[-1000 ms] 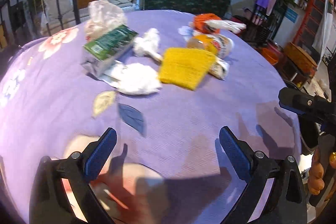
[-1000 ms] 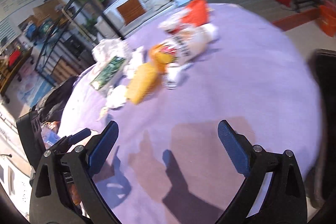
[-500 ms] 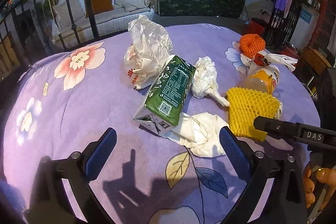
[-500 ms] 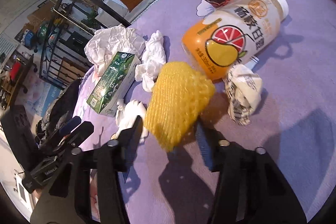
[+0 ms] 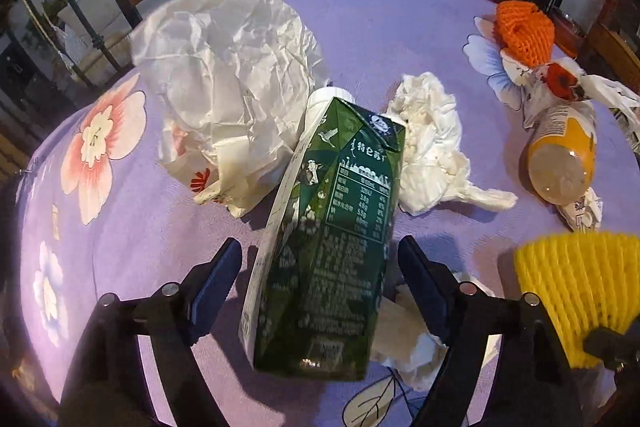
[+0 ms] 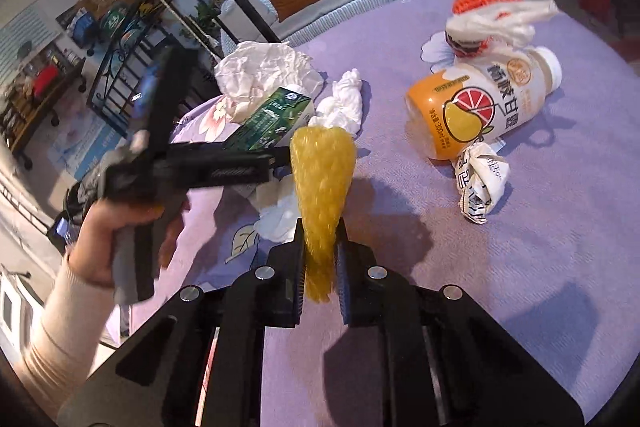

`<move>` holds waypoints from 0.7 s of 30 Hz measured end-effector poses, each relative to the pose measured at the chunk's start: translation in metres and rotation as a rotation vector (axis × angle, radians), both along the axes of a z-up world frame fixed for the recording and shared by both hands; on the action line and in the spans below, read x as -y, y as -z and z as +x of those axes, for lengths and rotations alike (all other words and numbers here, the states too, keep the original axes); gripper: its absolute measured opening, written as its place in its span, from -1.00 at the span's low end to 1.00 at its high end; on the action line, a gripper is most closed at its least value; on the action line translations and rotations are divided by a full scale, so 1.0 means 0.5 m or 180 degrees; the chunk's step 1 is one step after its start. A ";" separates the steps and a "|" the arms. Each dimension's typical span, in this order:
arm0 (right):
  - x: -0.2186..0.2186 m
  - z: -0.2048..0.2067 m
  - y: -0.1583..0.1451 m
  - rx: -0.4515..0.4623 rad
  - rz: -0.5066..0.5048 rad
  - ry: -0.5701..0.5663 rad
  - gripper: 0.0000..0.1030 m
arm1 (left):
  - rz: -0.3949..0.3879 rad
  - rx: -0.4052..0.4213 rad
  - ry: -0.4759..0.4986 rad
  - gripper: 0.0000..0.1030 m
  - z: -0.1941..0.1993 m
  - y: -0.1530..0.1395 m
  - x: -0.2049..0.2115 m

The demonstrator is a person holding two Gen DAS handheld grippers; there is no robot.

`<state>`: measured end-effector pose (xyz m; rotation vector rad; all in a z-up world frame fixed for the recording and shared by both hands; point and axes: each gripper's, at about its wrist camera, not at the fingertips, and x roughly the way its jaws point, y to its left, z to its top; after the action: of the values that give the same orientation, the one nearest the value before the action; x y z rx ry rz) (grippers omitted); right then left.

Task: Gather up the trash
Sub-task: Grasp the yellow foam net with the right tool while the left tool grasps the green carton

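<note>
A green drink carton [image 5: 332, 227] lies on the purple flowered tablecloth [image 5: 120, 227], cap end away from me. My left gripper [image 5: 319, 245] points down over it with a pad on each side. Its jaws are closing, and a narrow gap still shows at both pads. In the right wrist view the carton [image 6: 272, 119] sits behind the left gripper's black body. My right gripper [image 6: 320, 231] is closing hard on a yellow foam net [image 6: 322, 171], which is pinched flat at its lower end and sticks up above the cloth. That net [image 5: 576, 283] shows at the left view's right edge.
A crumpled white paper bag [image 5: 224, 79] and a white tissue [image 5: 432, 147] flank the carton's far end; another tissue [image 5: 404, 331] lies under its near side. An orange juice bottle [image 6: 484, 107], a wadded wrapper [image 6: 480, 183] and an orange foam net [image 5: 524, 31] lie to the right.
My left gripper swept forward across the table and came down astride the carton, its jaws narrowing. My right gripper reached the yellow foam net, closed on it and raised it off the cloth.
</note>
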<state>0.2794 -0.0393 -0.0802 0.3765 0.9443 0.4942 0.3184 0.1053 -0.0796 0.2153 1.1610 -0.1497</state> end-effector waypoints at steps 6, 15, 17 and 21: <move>0.008 -0.045 -0.025 0.0201 -0.0192 -0.0073 -0.72 | -0.0049 0.0004 -0.0072 0.12 0.014 0.008 -0.013; 0.049 -0.078 -0.029 0.0232 -0.0167 -0.0020 -0.72 | -0.0282 0.0453 -0.0207 -0.07 -0.080 -0.051 -0.051; 0.057 -0.088 -0.029 0.0227 -0.0147 -0.0004 -0.72 | -0.0412 0.0505 -0.0265 -0.07 -0.104 -0.064 -0.060; 0.082 -0.110 -0.034 0.0230 -0.0098 0.0042 -0.72 | -0.0634 0.0599 -0.0339 -0.07 -0.153 -0.087 -0.051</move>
<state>0.2243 -0.0804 -0.0634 0.3349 0.8780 0.4779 0.2421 0.1308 -0.0361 -0.0090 0.9608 -0.1470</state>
